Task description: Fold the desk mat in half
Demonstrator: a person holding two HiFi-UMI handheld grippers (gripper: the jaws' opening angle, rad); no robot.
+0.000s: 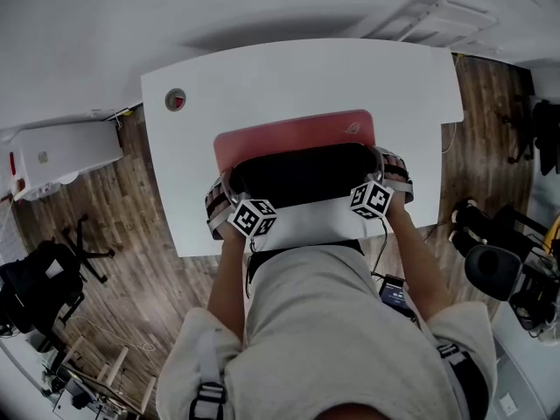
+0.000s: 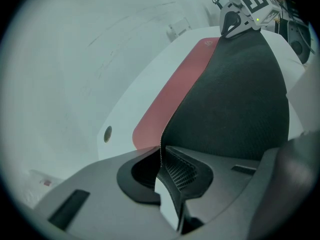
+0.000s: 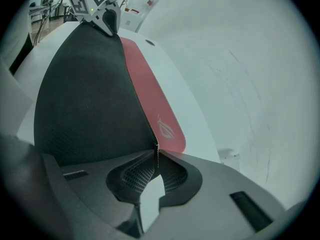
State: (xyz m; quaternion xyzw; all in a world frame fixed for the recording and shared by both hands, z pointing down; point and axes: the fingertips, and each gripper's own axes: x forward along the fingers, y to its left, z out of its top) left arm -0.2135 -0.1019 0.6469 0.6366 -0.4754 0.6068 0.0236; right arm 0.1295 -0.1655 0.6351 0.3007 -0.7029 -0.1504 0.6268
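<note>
Gripping, head view: the desk mat (image 1: pixel 293 136) is held by its near edge, with the left gripper (image 1: pixel 220 191) at the left end of that edge and the right gripper (image 1: pixel 399 175) at the right end.
Desk mat, head view: the near part is raised off the white table (image 1: pixel 262 77) and curled over, so its black underside is turned upward. A red strip of the top face lies flat towards the far edge of the table.
Table, head view: a round cap (image 1: pixel 175 100) is set into the surface near the far left corner, apart from the desk mat.
Forearms, head view: both forearms (image 1: pixel 229 278) are stretched over the near edge of the table, one behind each gripper.
Jaws, left gripper view: the left gripper (image 2: pixel 161 154) is closed to a narrow gap, and the stitched edge of the desk mat (image 2: pixel 235 94) is pinched between its pads.
Desk mat, left gripper view: the black underside is seen rising to the right of the jaws. The red face lies flat on the table (image 2: pixel 135 94) beyond them, and the right gripper (image 2: pixel 235 21) is clamped on the far end of the raised edge.
Round cap, left gripper view: the round cap (image 2: pixel 107 133) is seen near the table corner, clear of the red strip.
Jaws, right gripper view: the right gripper (image 3: pixel 157 159) is likewise narrowed onto the stitched edge, which is gripped between its pads.
Desk mat, right gripper view: the black underside (image 3: pixel 90 99) is spread to the left of the jaws and the red strip to the right, where a pale logo (image 3: pixel 164 128) is printed near the corner. The left gripper (image 3: pixel 107 19) is fixed on the opposite end of the raised edge.
</note>
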